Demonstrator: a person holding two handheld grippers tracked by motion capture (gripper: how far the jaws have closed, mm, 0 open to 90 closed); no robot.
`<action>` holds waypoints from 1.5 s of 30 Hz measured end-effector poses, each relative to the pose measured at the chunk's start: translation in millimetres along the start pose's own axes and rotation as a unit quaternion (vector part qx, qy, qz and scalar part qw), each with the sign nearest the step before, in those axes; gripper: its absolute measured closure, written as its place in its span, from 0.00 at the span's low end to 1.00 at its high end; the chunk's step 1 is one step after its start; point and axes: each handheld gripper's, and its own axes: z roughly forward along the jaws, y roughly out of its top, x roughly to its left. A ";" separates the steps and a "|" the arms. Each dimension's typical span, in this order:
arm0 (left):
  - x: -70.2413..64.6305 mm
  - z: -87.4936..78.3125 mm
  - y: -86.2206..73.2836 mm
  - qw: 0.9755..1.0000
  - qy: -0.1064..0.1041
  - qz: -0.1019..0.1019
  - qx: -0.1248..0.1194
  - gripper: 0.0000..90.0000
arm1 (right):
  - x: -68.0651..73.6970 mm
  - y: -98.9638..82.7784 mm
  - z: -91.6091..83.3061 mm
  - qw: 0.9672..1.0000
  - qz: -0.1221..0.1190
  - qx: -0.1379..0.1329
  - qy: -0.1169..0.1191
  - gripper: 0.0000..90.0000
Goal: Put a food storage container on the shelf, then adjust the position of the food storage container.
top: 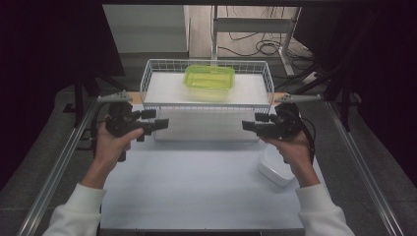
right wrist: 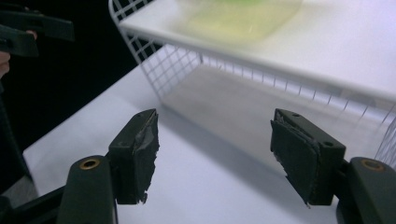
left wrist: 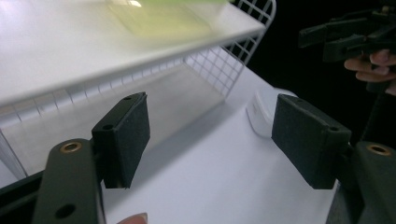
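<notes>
The left gripper (top: 163, 123), held in the person's left hand (top: 110, 145) at about nine o'clock on the white table (top: 196, 191), points its jaws inward toward the table's middle; they stand wide apart with nothing between them. In the left gripper view its pads (left wrist: 127, 135) frame bare tabletop. The right gripper (top: 246, 126), in the right hand (top: 295, 150) at about three o'clock, mirrors it, jaws pointing inward and likewise spread wide and empty. In the right gripper view its worn pads (right wrist: 140, 154) also stand over bare table.

Just below the right hand, near four o'clock, a white lidded container (top: 274, 167) rests on the table; the left gripper view catches it (left wrist: 261, 109) beyond its right jaw, with the other gripper farther off at the upper right.

Beyond both grippers, toward twelve o'clock, stands a white wire basket rack (top: 147, 81) with a flat white shelf. On that shelf, toward its far edge and a little right of centre, sits a translucent green container (top: 209, 77), well apart from both grippers. It appears blurred atop the shelf in both gripper views (left wrist: 159, 18) (right wrist: 243, 16).
</notes>
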 end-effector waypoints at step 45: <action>1.9 32.1 -106.5 0.994 0.044 -0.016 0.100 0.27 | -30.3 -98.6 -3.7 0.994 0.007 0.095 -0.054 0.39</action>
